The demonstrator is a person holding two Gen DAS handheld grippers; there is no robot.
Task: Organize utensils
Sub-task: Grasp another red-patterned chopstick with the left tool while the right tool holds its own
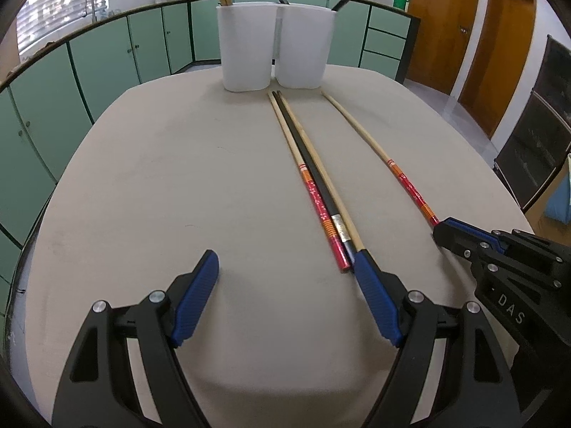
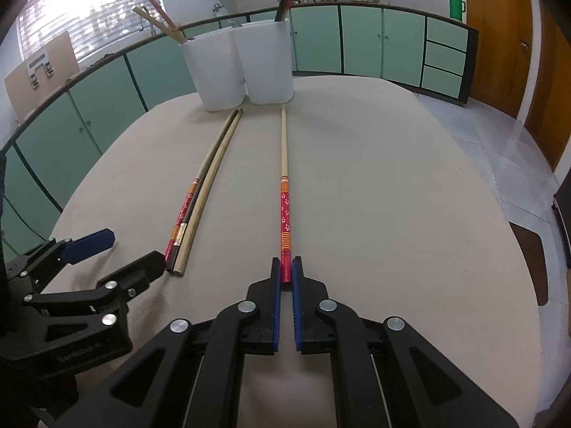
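Two white holders (image 1: pixel 276 44) (image 2: pixel 239 67) stand side by side at the far edge of the table, each with chopsticks in it. A red-handled chopstick (image 2: pixel 284 185) (image 1: pixel 389 162) lies alone, and my right gripper (image 2: pixel 286 267) (image 1: pixel 449 232) is shut on its red end. A bundle of three chopsticks (image 1: pixel 314 182) (image 2: pixel 200 192), one red-handled, one black, one plain wood, lies to its left. My left gripper (image 1: pixel 285 260) is open just above the table; its right finger (image 1: pixel 374 289) sits at the bundle's near ends, with nothing between the pads.
The beige table (image 1: pixel 160 196) (image 2: pixel 392 196) is round-edged. Green cabinets (image 1: pixel 107 57) run behind it, with wooden doors (image 1: pixel 471 32) at the right. A dark chair back (image 2: pixel 531 260) stands beside the table's right edge.
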